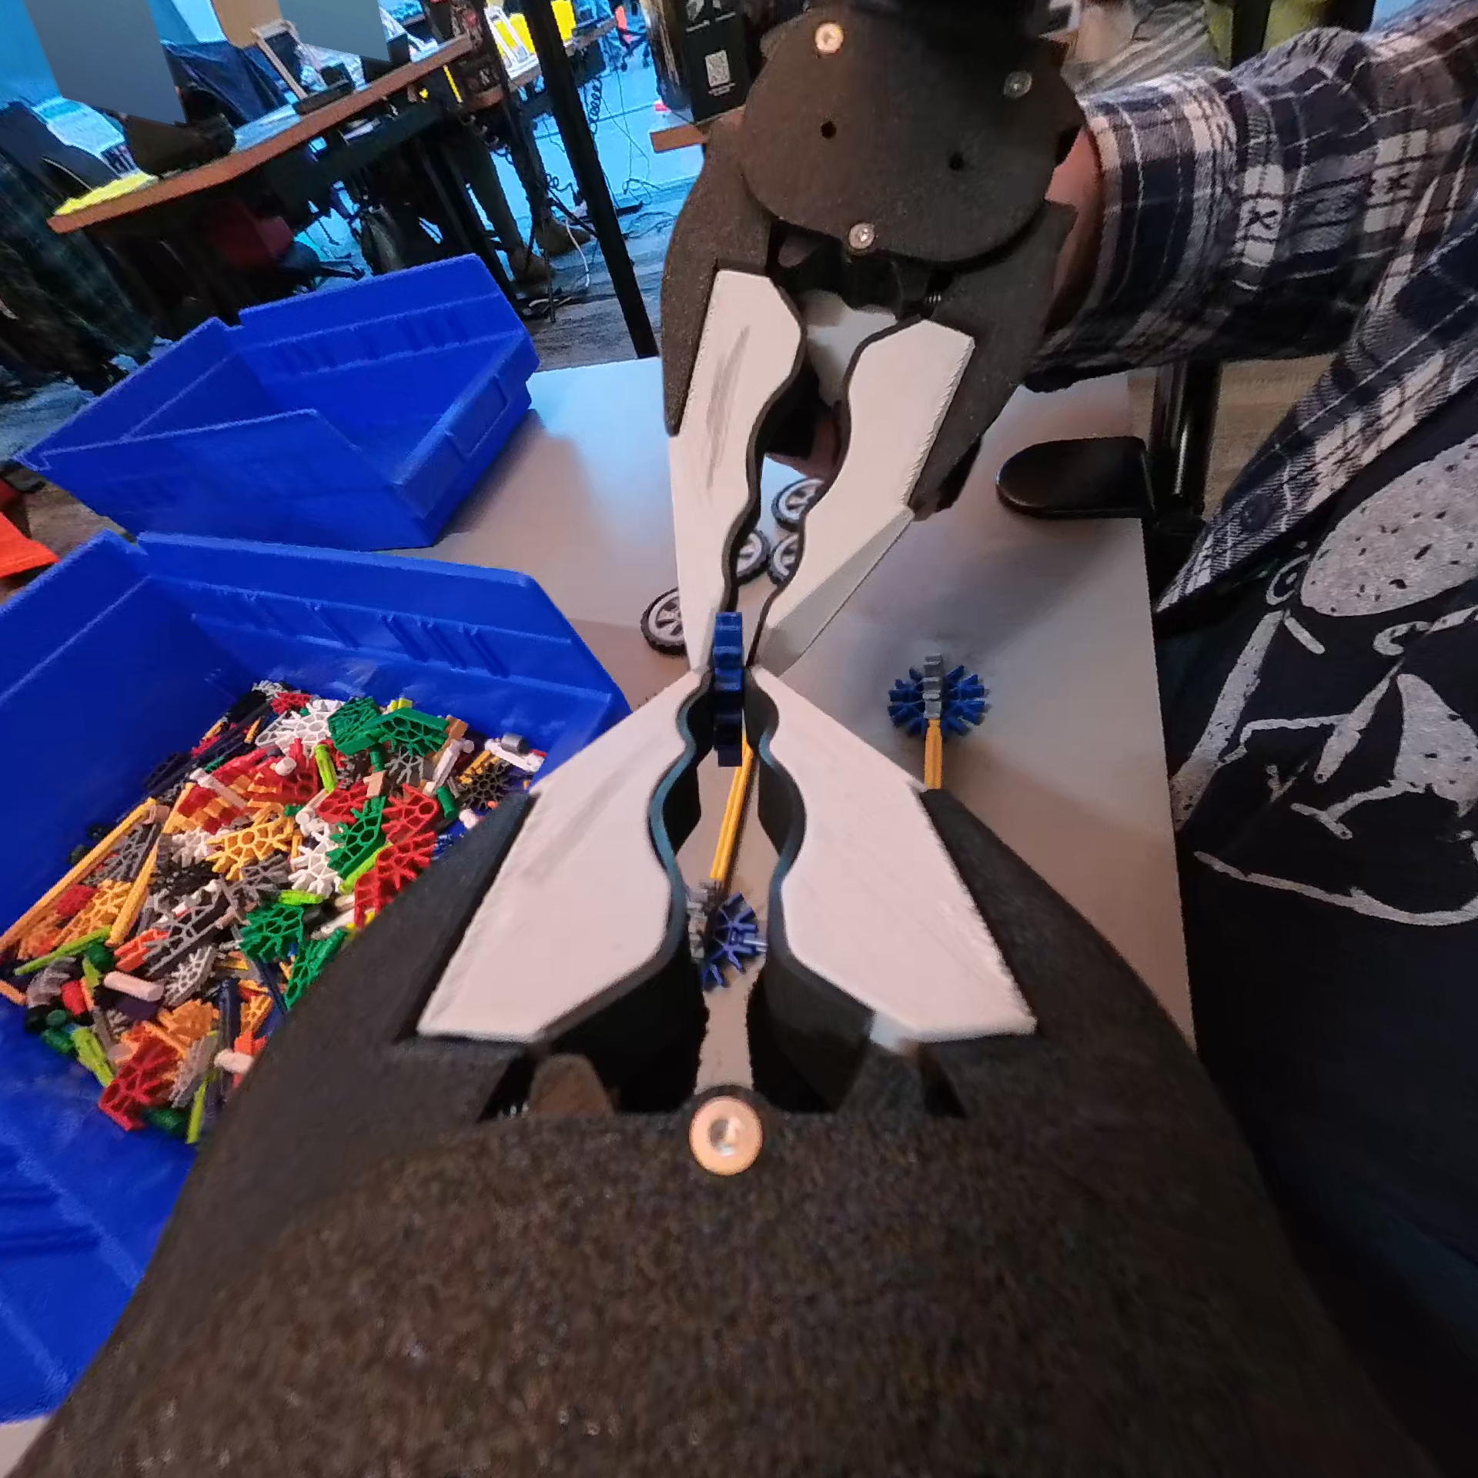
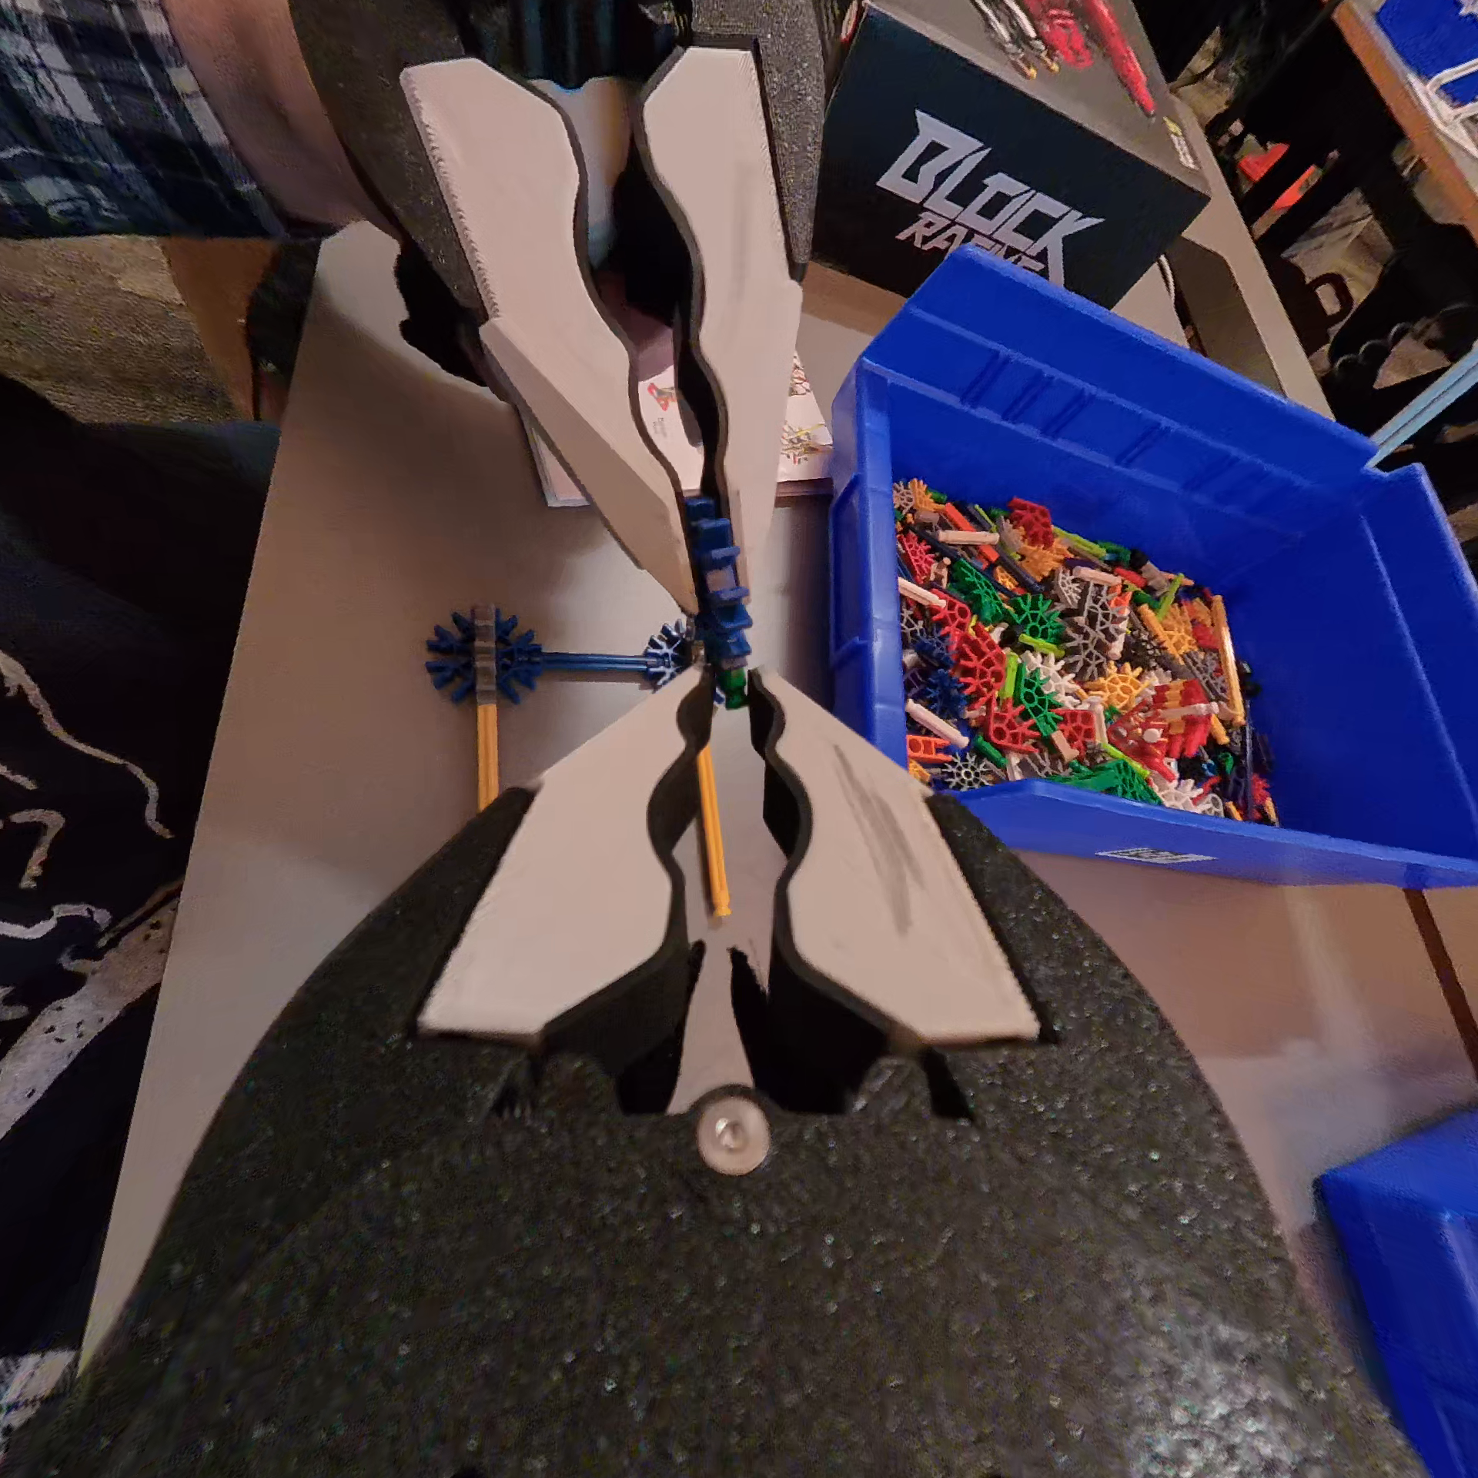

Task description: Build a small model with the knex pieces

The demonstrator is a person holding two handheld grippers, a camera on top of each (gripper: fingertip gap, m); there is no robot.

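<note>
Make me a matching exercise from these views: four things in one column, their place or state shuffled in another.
1. near blue bin
2. far blue bin
3. wheels
4. blue connector

A. looks empty
B. pinched in the left gripper
C. full of mixed colourful pieces
D. lying on the table

Pairs: 1-C, 2-A, 3-D, 4-B

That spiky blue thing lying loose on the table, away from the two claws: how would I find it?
Start at the blue bin full of colourful pieces, then cross the grey table past the two meeting grippers. There lies a blue snowflake connector with a grey piece across it. Unlike the gripped blue piece, nothing holds it, and a yellow rod hangs from it.
</note>
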